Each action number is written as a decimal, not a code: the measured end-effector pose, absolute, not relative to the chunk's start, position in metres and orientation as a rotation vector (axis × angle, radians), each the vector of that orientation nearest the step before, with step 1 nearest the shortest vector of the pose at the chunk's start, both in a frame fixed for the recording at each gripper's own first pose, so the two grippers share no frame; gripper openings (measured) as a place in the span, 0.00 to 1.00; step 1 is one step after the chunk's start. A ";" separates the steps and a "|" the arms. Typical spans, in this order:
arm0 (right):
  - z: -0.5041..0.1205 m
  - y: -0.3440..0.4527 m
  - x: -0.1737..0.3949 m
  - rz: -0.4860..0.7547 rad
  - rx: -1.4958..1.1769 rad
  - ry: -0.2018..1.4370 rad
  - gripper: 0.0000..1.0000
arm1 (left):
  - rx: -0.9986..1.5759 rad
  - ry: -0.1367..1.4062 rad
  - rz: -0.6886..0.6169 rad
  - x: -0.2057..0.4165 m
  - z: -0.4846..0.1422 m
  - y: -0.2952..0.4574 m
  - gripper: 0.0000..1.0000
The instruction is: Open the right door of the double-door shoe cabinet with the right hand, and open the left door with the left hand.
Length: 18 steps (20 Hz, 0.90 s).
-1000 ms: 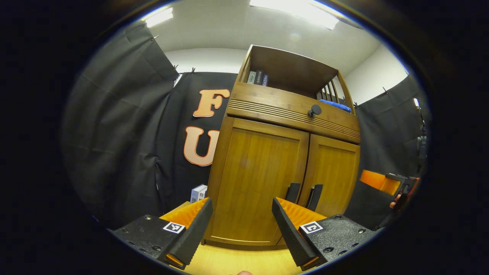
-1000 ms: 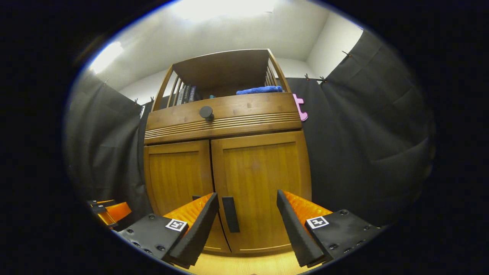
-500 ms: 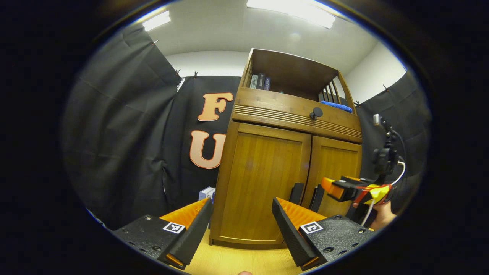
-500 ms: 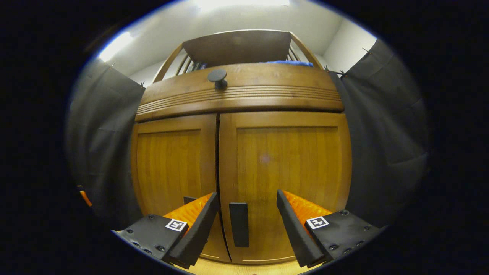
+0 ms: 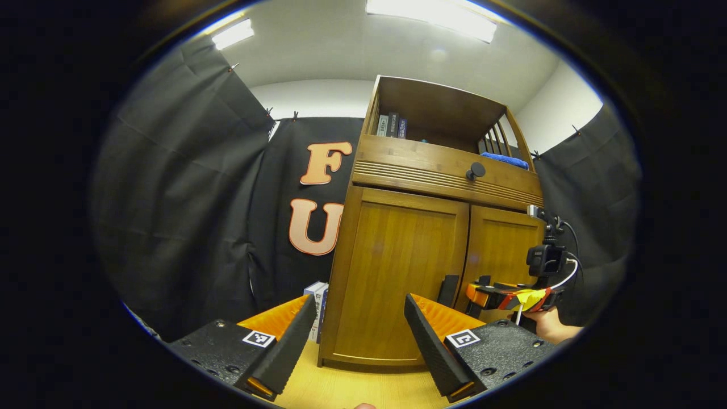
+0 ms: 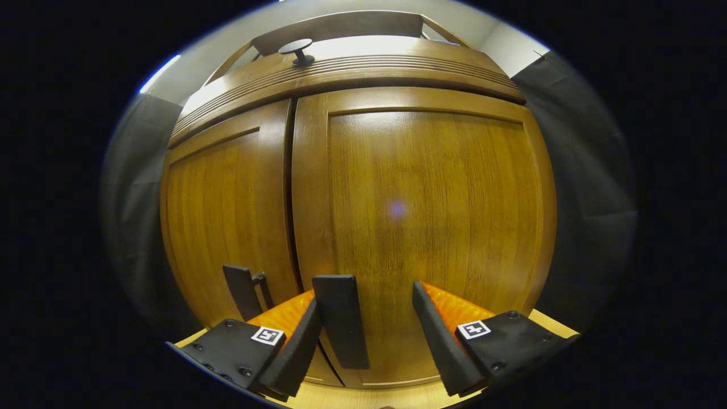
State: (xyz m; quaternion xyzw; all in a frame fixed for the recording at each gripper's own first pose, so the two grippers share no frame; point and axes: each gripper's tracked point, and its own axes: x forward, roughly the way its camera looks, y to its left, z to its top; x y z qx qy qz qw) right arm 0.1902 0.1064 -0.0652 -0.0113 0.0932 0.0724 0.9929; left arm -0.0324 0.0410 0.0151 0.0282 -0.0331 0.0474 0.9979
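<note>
Right gripper view | right tool [image 6: 363, 335] straddles right door handle [image 6: 341, 318] | doors closed

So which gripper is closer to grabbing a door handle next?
The right gripper. Its open fingers already sit around the right door's handle, ready to close. The left gripper hangs back from the cabinet, open, its handle farther off.

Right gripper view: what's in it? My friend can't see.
The right gripper is open, its fingers around the dark flat handle of the closed right wooden cabinet door. The closed left wooden door stands beside it.
</note>
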 end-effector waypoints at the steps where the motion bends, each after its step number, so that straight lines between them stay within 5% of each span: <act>1: -0.070 0.104 0.191 0.149 -0.013 0.191 0.93 | 0.054 -0.064 0.092 -0.031 0.013 0.040 0.98; 2: -0.072 0.102 0.190 0.155 -0.010 0.203 1.00 | 0.052 -0.061 0.085 -0.030 0.012 0.038 0.92; 6: -0.072 0.121 0.190 0.179 -0.039 0.207 0.80 | 0.047 -0.060 0.077 -0.028 0.012 0.038 0.92; 10: -0.073 0.130 0.189 0.207 -0.089 0.204 0.33 | 0.048 -0.055 0.083 -0.032 0.011 0.041 0.95; 11: -0.073 0.130 0.188 0.219 -0.072 0.209 0.53 | 0.046 -0.054 0.081 -0.033 0.011 0.040 0.95; 12: -0.074 0.131 0.189 0.235 -0.048 0.219 0.35 | 0.045 -0.053 0.081 -0.035 0.011 0.041 0.95; 18: -0.076 0.130 0.183 0.250 -0.061 0.268 0.32 | 0.050 -0.050 0.072 -0.037 0.012 0.038 0.91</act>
